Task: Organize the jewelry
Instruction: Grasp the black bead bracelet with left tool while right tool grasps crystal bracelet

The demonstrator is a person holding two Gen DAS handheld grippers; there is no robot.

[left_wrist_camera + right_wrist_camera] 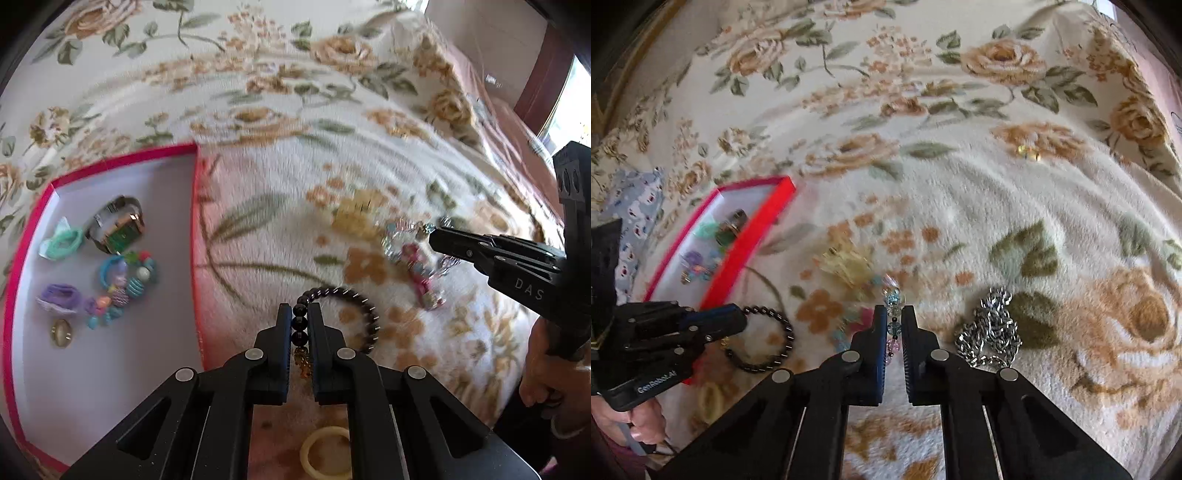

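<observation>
My left gripper is shut on a black bead bracelet that lies on the floral blanket; its beads sit between the pads. From the right wrist view the same bracelet curls beside the left gripper. My right gripper is shut on a crystal bead bracelet of blue, clear and pink beads. In the left wrist view the right gripper pinches that sparkling bracelet. A red-rimmed box with a white floor stands at the left and holds a green-faced watch, hair ties and bead pieces.
A silver chain is heaped just right of my right gripper. A pale yellow bangle lies under my left gripper. A pink bead piece rests by the crystal bracelet. A small gold item lies further up the blanket. A person's hand holds the right gripper.
</observation>
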